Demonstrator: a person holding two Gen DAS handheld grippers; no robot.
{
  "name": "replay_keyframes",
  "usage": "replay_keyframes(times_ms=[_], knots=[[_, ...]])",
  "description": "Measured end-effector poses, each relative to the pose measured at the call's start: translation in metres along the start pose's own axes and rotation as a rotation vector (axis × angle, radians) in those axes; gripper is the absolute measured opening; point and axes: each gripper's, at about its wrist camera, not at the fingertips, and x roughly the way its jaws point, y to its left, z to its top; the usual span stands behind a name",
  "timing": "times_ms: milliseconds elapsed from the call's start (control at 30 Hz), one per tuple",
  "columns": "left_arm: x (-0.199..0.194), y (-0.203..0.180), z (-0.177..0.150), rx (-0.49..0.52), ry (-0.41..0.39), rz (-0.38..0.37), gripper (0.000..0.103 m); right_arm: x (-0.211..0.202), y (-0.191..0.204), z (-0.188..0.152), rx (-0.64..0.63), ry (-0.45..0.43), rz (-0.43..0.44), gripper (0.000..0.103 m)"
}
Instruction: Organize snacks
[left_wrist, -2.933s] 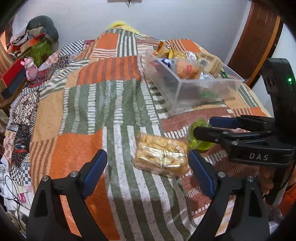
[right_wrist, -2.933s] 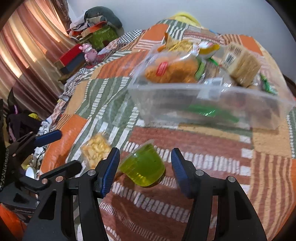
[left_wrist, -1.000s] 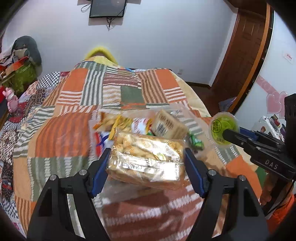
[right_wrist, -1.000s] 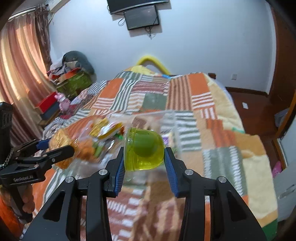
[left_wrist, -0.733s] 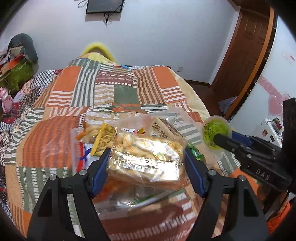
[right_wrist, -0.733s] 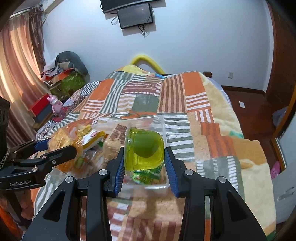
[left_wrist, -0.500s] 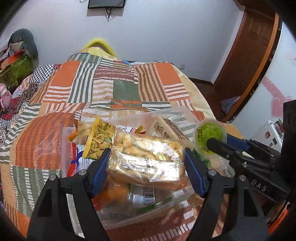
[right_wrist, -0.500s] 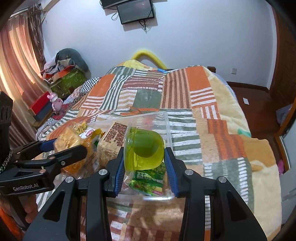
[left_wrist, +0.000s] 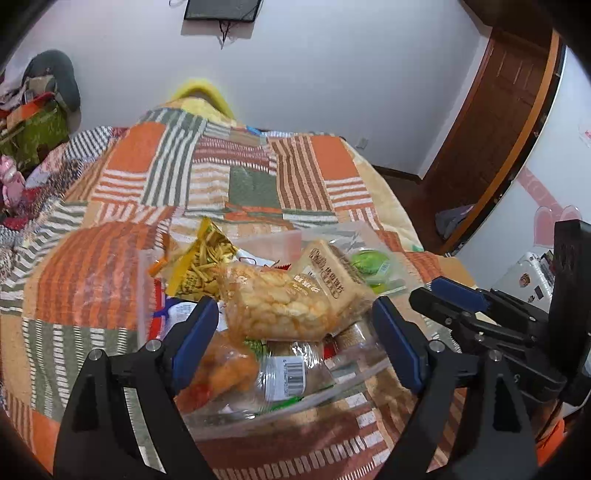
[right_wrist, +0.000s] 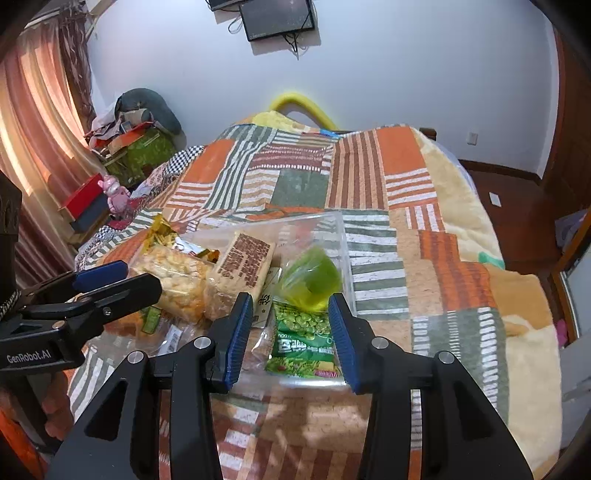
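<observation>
A clear plastic bin (left_wrist: 236, 410) full of snack packs stands on the patchwork bedspread. My left gripper (left_wrist: 291, 339) is open above it; the bag of puffed crackers (left_wrist: 277, 306) lies free on top of the pile, and also shows in the right wrist view (right_wrist: 173, 277). My right gripper (right_wrist: 291, 328) is open above the bin's right end (right_wrist: 343, 254). The green jelly cup (right_wrist: 310, 280) is blurred, apart from my fingers, over a green pea packet (right_wrist: 303, 343). It also shows in the left wrist view (left_wrist: 369, 264).
The bin also holds a brown biscuit pack (right_wrist: 243, 266), a yellow stick-snack bag (left_wrist: 203, 266) and an orange snack bag (left_wrist: 225, 373). The striped bedspread (right_wrist: 424, 229) spreads beyond. Clutter and a pink toy (right_wrist: 114, 192) sit at the left; a wooden door (left_wrist: 491, 122) stands right.
Both grippers opened over the bin. The cracker bag dropped from my left gripper onto the pile. The jelly cup left my right gripper and is falling into the bin.
</observation>
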Motion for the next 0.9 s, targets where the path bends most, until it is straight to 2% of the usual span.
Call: replay_keyframes(times_ms=[167,467,600,767,900], knots=[[-0.047,-0.010,0.001,0.043,-0.092,0.025,0.085,-0.034,0.007,0.004,-0.007,-0.062,0.012,0.039],[-0.165,-0.033,-0.009,0.117,-0.326,0.069,0.085,-0.125,0.037,0.006,-0.044,-0.232,0.050,0.039],[-0.206,-0.041,-0.019,0.133,-0.412,0.082,0.091,-0.160,0.050,-0.001,-0.061,-0.304,0.065,0.040],[-0.246,-0.048,-0.032,0.144,-0.484,0.068,0.097,-0.193,0.065,-0.010,-0.076,-0.384,0.077,0.048],[-0.271,-0.052,-0.044,0.161,-0.537,0.079,0.102,-0.206,0.075,-0.016,-0.090,-0.426,0.080,0.060]])
